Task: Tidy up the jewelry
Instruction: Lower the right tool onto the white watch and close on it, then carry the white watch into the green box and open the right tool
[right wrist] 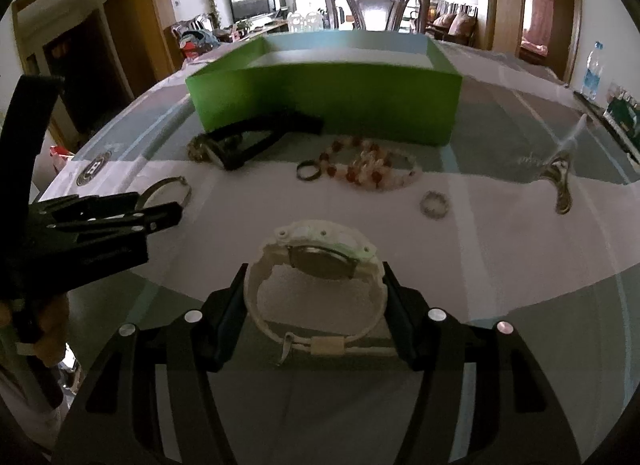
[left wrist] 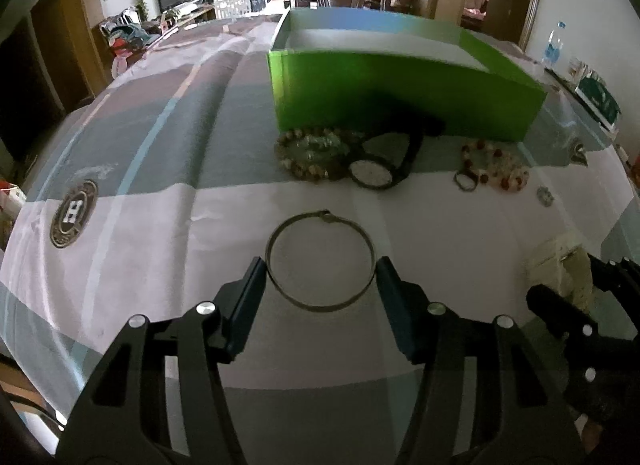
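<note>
In the left wrist view, the left gripper (left wrist: pixel 320 277) sits low in the frame, its jaws spread on either side of a thin metal bangle (left wrist: pixel 320 261) lying flat on the tablecloth (left wrist: pixel 140 225); whether the pads touch it I cannot tell. The right gripper (right wrist: pixel 314 285) brackets a white watch (right wrist: pixel 316 265) at lower centre, jaws close against the strap (actual squeezing unclear). A green box (right wrist: pixel 328 105) stands open at upper centre, with a black watch (left wrist: pixel 380 169) and bead bracelets (right wrist: pixel 368 169) just before it.
</note>
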The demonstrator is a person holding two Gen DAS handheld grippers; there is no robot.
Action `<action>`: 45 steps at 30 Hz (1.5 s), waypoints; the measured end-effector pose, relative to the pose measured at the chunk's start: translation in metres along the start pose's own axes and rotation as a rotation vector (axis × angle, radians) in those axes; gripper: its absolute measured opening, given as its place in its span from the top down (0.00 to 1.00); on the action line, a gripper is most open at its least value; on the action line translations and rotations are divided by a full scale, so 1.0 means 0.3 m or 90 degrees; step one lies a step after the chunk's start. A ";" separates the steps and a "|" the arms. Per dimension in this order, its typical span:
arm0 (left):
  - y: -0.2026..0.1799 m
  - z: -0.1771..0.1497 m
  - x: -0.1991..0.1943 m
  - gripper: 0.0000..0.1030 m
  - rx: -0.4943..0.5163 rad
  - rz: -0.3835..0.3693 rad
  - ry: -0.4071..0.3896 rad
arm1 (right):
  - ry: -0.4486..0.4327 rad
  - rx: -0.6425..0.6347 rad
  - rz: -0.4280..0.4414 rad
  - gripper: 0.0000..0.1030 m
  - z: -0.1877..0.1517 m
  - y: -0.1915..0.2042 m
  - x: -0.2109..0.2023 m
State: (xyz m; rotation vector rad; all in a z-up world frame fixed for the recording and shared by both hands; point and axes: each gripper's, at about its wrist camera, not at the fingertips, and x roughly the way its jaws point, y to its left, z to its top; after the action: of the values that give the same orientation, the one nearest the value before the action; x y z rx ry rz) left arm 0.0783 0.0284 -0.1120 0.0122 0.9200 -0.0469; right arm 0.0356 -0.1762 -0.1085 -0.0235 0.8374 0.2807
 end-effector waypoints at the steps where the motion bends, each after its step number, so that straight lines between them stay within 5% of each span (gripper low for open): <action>1: 0.001 0.005 -0.014 0.45 0.002 0.000 -0.007 | -0.004 0.001 -0.001 0.41 0.007 -0.002 -0.010; 7: 0.012 0.079 -0.101 0.45 0.001 -0.018 -0.046 | -0.054 -0.005 -0.002 0.40 0.097 -0.024 -0.086; 13: 0.005 0.274 -0.126 0.45 0.000 -0.009 -0.087 | -0.112 -0.026 -0.004 0.40 0.299 -0.042 -0.096; 18: -0.021 0.457 -0.025 0.45 -0.004 0.010 -0.091 | -0.110 -0.023 -0.009 0.40 0.488 -0.072 0.044; 23: -0.022 0.569 0.119 0.45 -0.017 0.026 -0.064 | -0.031 0.017 -0.021 0.40 0.586 -0.130 0.271; 29: -0.017 0.583 0.198 0.45 -0.023 0.019 -0.039 | -0.008 0.029 -0.038 0.40 0.587 -0.149 0.366; 34: -0.022 0.562 0.173 0.28 -0.008 0.010 -0.055 | -0.053 0.036 -0.037 0.25 0.566 -0.150 0.259; 41: -0.012 0.398 0.077 0.29 0.021 0.000 -0.055 | -0.058 0.037 -0.005 0.25 0.427 -0.183 0.082; 45: -0.035 0.303 0.084 0.41 0.045 -0.014 -0.016 | -0.027 0.033 -0.019 0.25 0.326 -0.201 0.061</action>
State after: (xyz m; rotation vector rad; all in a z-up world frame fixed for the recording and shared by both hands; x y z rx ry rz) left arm 0.1653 0.0142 -0.0770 0.0661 0.8931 -0.1002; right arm 0.1339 -0.2171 -0.0615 0.0179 0.8014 0.2310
